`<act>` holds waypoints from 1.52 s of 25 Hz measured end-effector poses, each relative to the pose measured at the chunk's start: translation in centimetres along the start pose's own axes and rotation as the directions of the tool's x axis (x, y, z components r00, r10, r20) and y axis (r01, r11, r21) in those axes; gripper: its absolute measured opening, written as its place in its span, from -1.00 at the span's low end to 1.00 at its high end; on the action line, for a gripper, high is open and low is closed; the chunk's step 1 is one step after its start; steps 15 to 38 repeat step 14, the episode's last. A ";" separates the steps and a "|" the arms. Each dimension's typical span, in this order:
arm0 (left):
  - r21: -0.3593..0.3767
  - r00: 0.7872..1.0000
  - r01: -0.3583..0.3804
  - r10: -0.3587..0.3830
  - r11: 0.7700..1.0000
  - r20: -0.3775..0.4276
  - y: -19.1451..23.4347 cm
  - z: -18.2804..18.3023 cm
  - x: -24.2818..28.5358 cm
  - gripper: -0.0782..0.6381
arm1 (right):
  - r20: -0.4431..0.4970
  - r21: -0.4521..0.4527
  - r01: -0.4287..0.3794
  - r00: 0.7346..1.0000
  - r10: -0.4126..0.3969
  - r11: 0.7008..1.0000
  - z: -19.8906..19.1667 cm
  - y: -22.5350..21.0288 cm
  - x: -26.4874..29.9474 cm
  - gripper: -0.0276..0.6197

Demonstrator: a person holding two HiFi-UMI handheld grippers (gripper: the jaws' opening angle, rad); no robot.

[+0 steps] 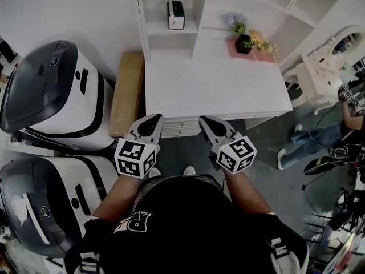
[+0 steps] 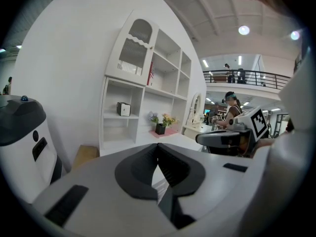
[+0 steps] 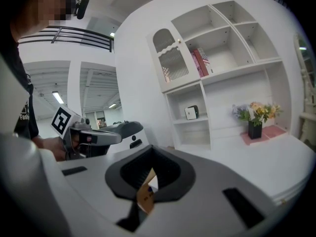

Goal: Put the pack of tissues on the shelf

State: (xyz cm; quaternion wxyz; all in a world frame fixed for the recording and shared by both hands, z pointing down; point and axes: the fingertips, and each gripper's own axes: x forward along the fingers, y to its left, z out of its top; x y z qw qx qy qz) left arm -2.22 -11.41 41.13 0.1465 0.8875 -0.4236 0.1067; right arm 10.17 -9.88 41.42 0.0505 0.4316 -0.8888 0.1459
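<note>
The pack of tissues (image 1: pixel 175 15), a small white and black box, stands upright on the lower shelf of the white cabinet (image 1: pixel 149 30) at the back left of the white desk (image 1: pixel 211 87). It also shows in the left gripper view (image 2: pixel 123 109) and the right gripper view (image 3: pixel 191 112). Both grippers hang side by side at the desk's front edge, far from the pack. My left gripper (image 1: pixel 154 119) (image 2: pixel 158 147) is shut with nothing in it. My right gripper (image 1: pixel 204 120) (image 3: pixel 150 149) is likewise shut and empty.
A pot of flowers (image 1: pixel 245 41) sits on a pink mat at the desk's back right. A cardboard box (image 1: pixel 126 93) lies left of the desk, beside two large white and black machines (image 1: pixel 51 96). A person (image 1: pixel 319 141) is to the right. Books (image 3: pixel 200 62) stand on an upper shelf.
</note>
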 end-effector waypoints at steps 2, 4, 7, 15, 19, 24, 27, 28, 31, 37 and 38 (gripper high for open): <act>0.001 1.000 0.001 -0.001 1.000 0.000 -0.1 0.0 0.0 -0.74 | 0.000 0.000 0.001 1.000 -0.001 1.000 0.0 0.0 -0.1 -0.89; 0.002 1.000 0.002 -0.002 1.000 -0.003 -0.2 0.0 0.0 -0.74 | -0.001 0.000 0.001 1.000 -0.001 1.000 0.0 0.0 -0.2 -0.89; 0.002 1.000 0.001 -0.001 1.000 -0.004 -0.2 0.0 0.1 -0.74 | -0.001 0.002 0.000 1.000 0.000 1.000 -0.1 0.0 -0.1 -0.89; 0.001 1.000 0.000 0.000 1.000 -0.009 -0.3 -0.1 0.1 -0.74 | -0.003 0.005 -0.005 1.000 0.005 1.000 -0.2 0.0 -0.2 -0.89; 0.001 1.000 0.000 0.000 1.000 -0.009 -0.3 -0.1 0.1 -0.74 | -0.003 0.005 -0.005 1.000 0.005 1.000 -0.2 0.0 -0.2 -0.89; 0.001 1.000 0.000 0.000 1.000 -0.009 -0.3 -0.1 0.1 -0.74 | -0.003 0.005 -0.005 1.000 0.005 1.000 -0.2 0.0 -0.2 -0.89; 0.001 1.000 0.000 0.000 1.000 -0.009 -0.3 -0.1 0.1 -0.74 | -0.003 0.005 -0.005 1.000 0.005 1.000 -0.2 0.0 -0.2 -0.89; 0.001 1.000 0.000 0.000 1.000 -0.009 -0.3 -0.1 0.1 -0.74 | -0.003 0.005 -0.005 1.000 0.005 1.000 -0.2 0.0 -0.2 -0.89; 0.001 1.000 0.000 0.000 1.000 -0.009 -0.3 -0.1 0.1 -0.74 | -0.003 0.005 -0.005 1.000 0.005 1.000 -0.2 0.0 -0.2 -0.89; 0.001 1.000 0.000 0.000 1.000 -0.009 -0.3 -0.1 0.1 -0.74 | -0.003 0.005 -0.005 1.000 0.005 1.000 -0.2 0.0 -0.2 -0.89; 0.001 1.000 0.000 0.000 1.000 -0.009 -0.3 -0.1 0.1 -0.74 | -0.003 0.005 -0.005 1.000 0.005 1.000 -0.2 0.0 -0.2 -0.89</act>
